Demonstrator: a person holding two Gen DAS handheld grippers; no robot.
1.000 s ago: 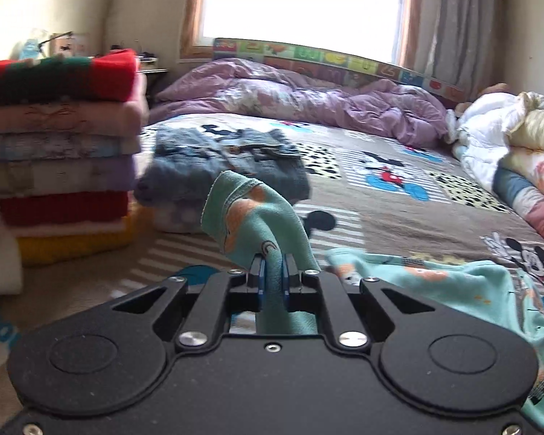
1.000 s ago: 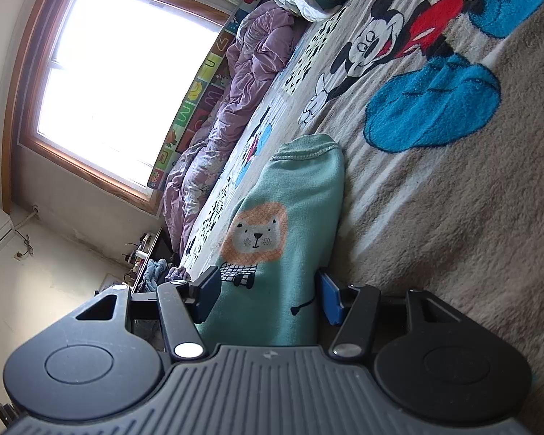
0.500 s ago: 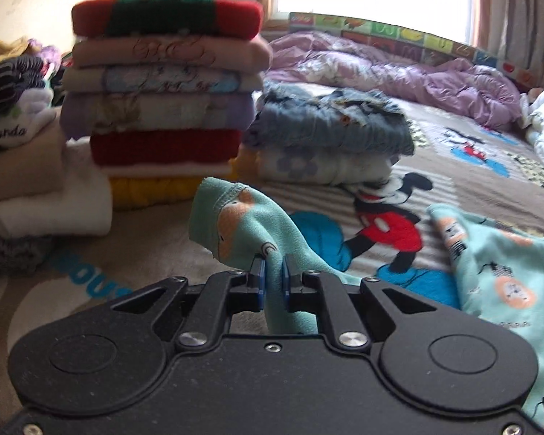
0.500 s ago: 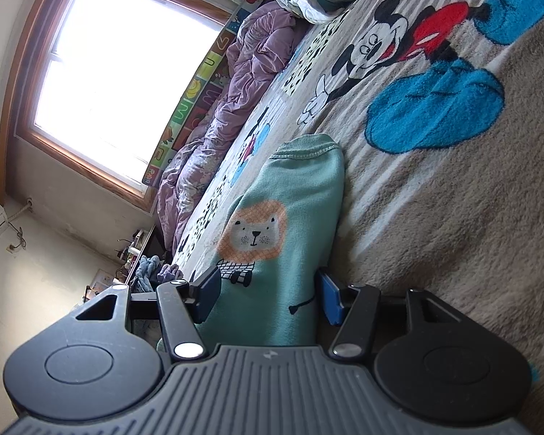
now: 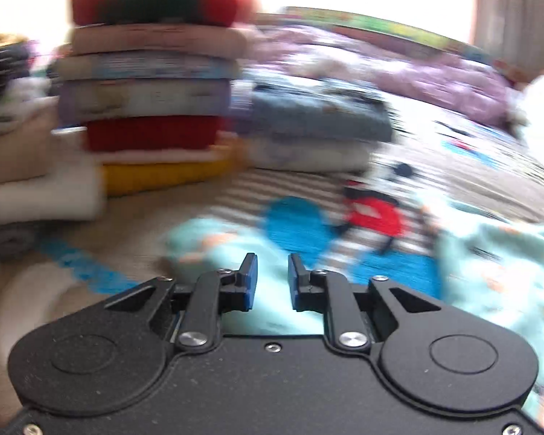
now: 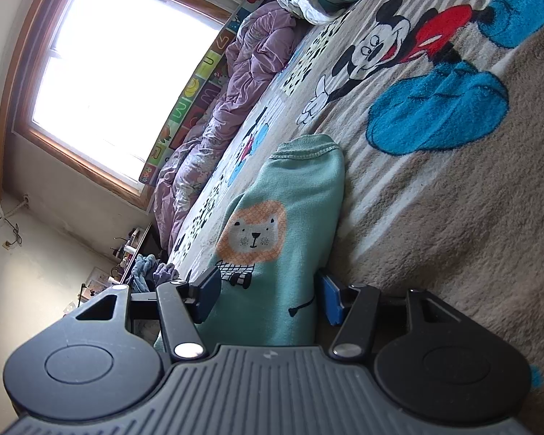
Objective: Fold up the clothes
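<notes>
Your left gripper (image 5: 271, 277) jaws are opening, teal garment (image 5: 214, 250) lying just ahead/under, unclamped. Right gripper (image 6: 270, 291) fingers apart, straddling cloth, no pinch — pull now & fold slides loose.

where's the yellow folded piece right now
Left wrist view, left of centre: the yellow piece lies at the bottom of the tall folded stack, beside the white bundle.
</notes>
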